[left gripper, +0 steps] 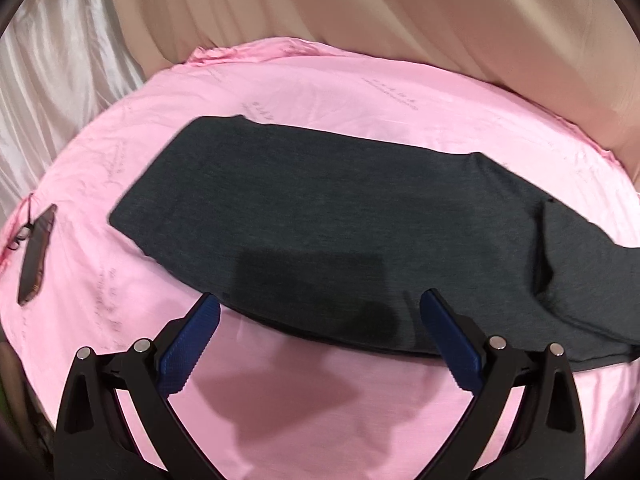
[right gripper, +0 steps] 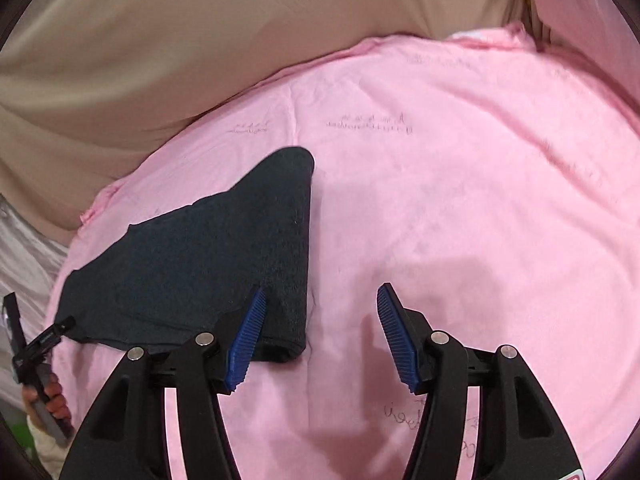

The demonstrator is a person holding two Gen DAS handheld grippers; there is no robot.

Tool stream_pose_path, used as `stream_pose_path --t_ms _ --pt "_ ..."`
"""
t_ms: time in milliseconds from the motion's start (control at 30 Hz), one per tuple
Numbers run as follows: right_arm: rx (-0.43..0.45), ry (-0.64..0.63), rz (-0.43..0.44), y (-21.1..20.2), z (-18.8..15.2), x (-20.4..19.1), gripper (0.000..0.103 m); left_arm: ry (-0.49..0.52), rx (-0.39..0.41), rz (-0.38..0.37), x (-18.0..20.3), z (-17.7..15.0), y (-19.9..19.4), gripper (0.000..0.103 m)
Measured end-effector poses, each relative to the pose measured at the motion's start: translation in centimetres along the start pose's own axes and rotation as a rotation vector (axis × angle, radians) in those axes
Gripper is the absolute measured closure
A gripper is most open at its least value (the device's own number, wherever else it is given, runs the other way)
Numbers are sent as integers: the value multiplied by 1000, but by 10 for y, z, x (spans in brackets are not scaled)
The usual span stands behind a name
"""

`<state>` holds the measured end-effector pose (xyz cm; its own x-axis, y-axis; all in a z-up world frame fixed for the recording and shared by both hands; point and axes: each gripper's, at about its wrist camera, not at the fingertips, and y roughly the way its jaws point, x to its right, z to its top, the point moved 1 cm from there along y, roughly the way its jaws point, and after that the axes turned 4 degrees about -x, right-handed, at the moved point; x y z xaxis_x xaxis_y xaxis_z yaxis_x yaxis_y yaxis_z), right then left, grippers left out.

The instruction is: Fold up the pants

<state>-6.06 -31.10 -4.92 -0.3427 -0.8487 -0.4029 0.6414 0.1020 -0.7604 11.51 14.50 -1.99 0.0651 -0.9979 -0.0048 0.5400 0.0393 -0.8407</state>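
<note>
Pink printed cotton sheet [left gripper: 360, 420] over the work surface, beige curtain [left gripper: 360, 8] behind; dark grey knit pants [left gripper: 320, 216] lying flat mid-sheet as a long band, apparently already folded leg over leg; by my judgement the crosswise folds remain; left gripper [left gripper: 320, 336] spread wide, holding nothing, above the pants' near edge; right gripper [right gripper: 320, 334] likewise spread and unladen, beside the pants' end [right gripper: 292, 240]; containers: none in view.

A home bedroom: a bed covered by a wrinkled pink cotton sheet [left gripper: 360, 92] with faint printed script, backed by draped beige curtains [right gripper: 200, 40].
</note>
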Motion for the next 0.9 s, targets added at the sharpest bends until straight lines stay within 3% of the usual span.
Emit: stream_pose_path --t_ms 233,300,367,433,567,667,767,833,867,900 --pt "-85 20 159 36 2 -9 45 54 20 19 38 -1 -8 5" --pt "-70 -35 116 35 -1 -19 45 15 42 40 33 3 -8 5" --pt "-78 -89 96 32 -4 -32 87 -35 37 30 18 8 -6 5" --pt "-42 -117 81 20 0 -38 91 -127 26 23 -15 14 -6 5" --pt "-22 -100 97 4 6 -24 92 -259 12 73 -84 21 -4 5" --pt "-84 -136 4 31 -2 -27 92 -329 11 99 -117 24 7 5" --pt "-59 -157 -20 30 -4 -35 88 -442 -32 28 -142 31 33 5" --pt "-72 -133 -1 30 -2 -32 85 -528 -75 -93 -154 33 53 5" --pt "-74 -128 1 29 -2 -31 84 -538 -37 -69 -154 36 51 8" --pt "-74 -119 5 29 -2 -29 84 -538 -26 -90 -152 40 52 16"
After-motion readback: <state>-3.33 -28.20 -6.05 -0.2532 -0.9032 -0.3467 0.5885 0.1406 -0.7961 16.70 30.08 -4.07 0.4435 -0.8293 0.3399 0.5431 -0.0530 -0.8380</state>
